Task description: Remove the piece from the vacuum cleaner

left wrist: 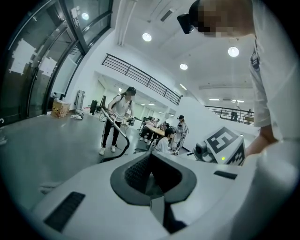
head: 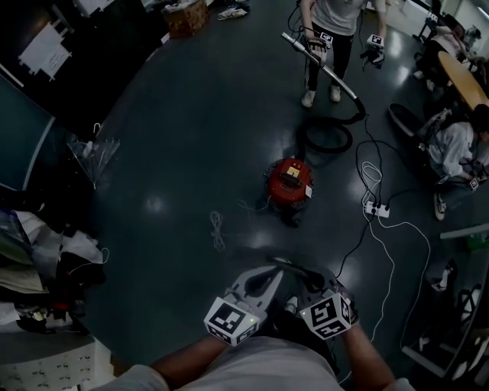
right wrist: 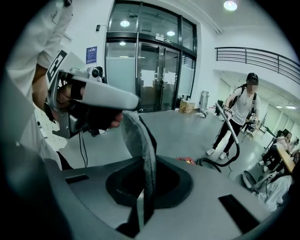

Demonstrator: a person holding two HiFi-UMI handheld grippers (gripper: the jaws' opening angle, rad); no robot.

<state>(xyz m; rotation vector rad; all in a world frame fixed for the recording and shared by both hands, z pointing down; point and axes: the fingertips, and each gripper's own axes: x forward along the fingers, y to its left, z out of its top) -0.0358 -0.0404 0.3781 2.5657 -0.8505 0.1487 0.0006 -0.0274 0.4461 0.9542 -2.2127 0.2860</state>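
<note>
The right gripper (right wrist: 135, 123) has its jaws pressed together on nothing. The left gripper (left wrist: 150, 164) seems closed and empty too. Both sit side by side near the person's chest. The red vacuum cleaner (head: 289, 182) stands on the floor (head: 183, 137) well ahead, its wand (head: 321, 65) held by another person (head: 330, 23).

The red vacuum cleaner (head: 289, 182) is too small and dim in the head view to show its parts, the standing person (head: 330, 23) is cut off at the chest by the top edge, and the dark heap (head: 46, 260) at left is unreadable.
</note>
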